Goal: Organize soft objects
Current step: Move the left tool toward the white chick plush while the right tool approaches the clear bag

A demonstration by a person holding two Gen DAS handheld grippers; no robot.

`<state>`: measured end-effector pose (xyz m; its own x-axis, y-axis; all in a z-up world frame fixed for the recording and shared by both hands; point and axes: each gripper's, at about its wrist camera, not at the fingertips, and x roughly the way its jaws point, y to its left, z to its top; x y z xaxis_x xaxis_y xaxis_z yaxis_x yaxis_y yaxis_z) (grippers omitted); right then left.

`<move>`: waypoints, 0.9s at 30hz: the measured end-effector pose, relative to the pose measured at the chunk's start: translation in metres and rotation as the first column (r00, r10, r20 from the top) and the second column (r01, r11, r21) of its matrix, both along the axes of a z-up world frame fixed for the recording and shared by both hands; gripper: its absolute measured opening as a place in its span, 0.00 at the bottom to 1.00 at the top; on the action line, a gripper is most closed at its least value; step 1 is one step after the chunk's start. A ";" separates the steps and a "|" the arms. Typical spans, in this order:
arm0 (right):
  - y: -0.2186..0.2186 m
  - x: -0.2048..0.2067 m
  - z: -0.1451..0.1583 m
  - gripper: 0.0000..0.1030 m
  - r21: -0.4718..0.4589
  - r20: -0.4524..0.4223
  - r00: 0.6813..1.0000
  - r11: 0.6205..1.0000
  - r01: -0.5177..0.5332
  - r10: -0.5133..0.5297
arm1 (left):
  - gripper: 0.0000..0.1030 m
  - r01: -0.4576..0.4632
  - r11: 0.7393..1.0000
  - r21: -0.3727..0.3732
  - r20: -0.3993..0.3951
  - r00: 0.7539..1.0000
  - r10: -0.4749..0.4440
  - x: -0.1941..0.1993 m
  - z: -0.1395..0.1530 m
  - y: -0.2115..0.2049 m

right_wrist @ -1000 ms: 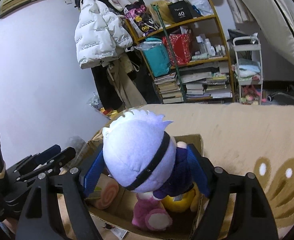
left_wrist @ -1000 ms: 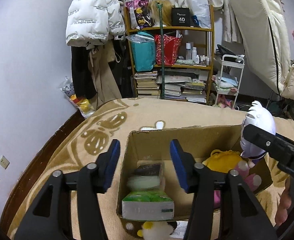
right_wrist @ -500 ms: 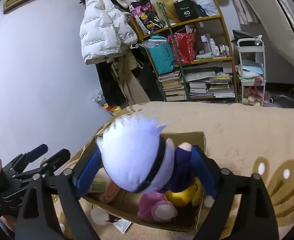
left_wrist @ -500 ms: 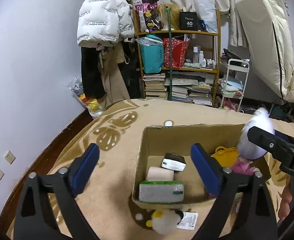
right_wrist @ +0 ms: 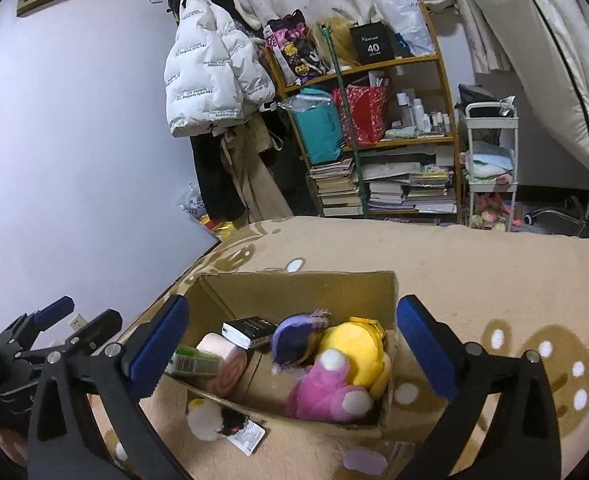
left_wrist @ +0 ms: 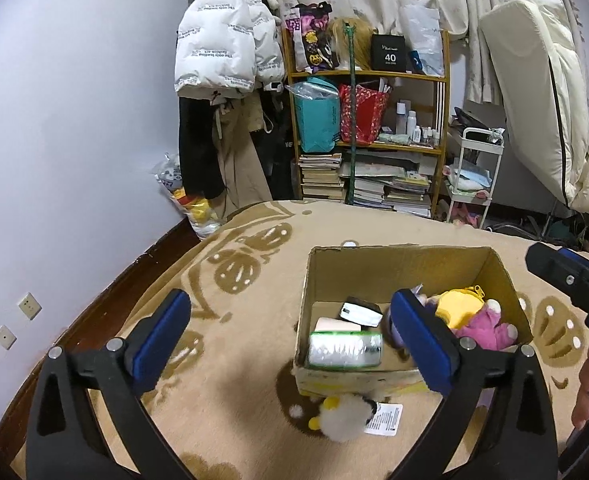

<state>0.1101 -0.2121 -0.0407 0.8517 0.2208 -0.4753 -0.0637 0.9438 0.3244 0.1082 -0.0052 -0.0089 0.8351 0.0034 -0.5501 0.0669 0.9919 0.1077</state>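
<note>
1. The cardboard box (right_wrist: 294, 292) is sitting open on the tan patterned blanket (right_wrist: 474, 264), and every place below is given relative to it.
2. Inside the box, toward its right end, a purple-haired doll (right_wrist: 298, 338) is lying tipped over, touching a yellow plush (right_wrist: 358, 350) beside it.
3. A pink plush (right_wrist: 326, 392) is lying against the box's near right wall, pressing up against the yellow plush.
4. In the box's left half, a pink roll-shaped cushion (right_wrist: 222, 360) is resting on the floor of the box, with a small black pack (right_wrist: 248, 330) leaning just behind it.
5. A green-and-white tissue pack (left_wrist: 344, 350) is lying along the box's near left wall, just in front of the roll cushion.
6. Outside the box, touching its near wall, a white fluffy plush (left_wrist: 344, 420) with yellow and black bits is lying on the blanket, its paper tag (left_wrist: 384, 419) spreading beside it.
7. The right gripper (right_wrist: 294, 344) is hovering above the box with its blue-padded tongs spread wide and holding nothing.
8. The left gripper (left_wrist: 290, 340) is hanging over the box's left near corner, its tongs also spread wide and holding nothing.
9. Beyond the box's far side, a wooden shelf (left_wrist: 368, 76) is standing against the wall with stacked books at its foot, and a white puffer jacket (left_wrist: 222, 40) is hanging to its left.
</note>
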 end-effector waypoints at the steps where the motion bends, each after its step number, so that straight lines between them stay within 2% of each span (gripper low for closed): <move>1: 0.000 -0.005 0.002 1.00 -0.006 0.002 1.000 1.000 0.003 -0.003 | 0.96 -0.001 1.000 0.001 0.003 1.000 0.001 -0.002 0.002 0.001; 11: 0.002 -0.042 0.017 1.00 -0.065 0.014 0.999 0.997 0.032 -0.032 | 0.97 -0.005 1.000 0.014 -0.015 1.000 0.005 -0.037 0.007 0.013; 17: 0.002 -0.058 0.013 1.00 -0.059 -0.010 1.000 0.998 0.028 -0.029 | 0.97 -0.010 1.000 -0.001 -0.075 0.997 0.009 -0.048 0.003 0.017; 27: 0.007 -0.065 -0.002 1.00 -0.109 -0.068 0.996 0.993 0.045 -0.053 | 0.97 -0.005 0.999 0.044 -0.146 0.989 0.012 -0.046 -0.014 0.014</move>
<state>0.0447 -0.2055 -0.0424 0.8236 0.1238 -0.5535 0.0033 0.9748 0.2229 0.0618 0.0090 -0.0230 0.7455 0.0366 -0.6655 0.0769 0.9871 0.1403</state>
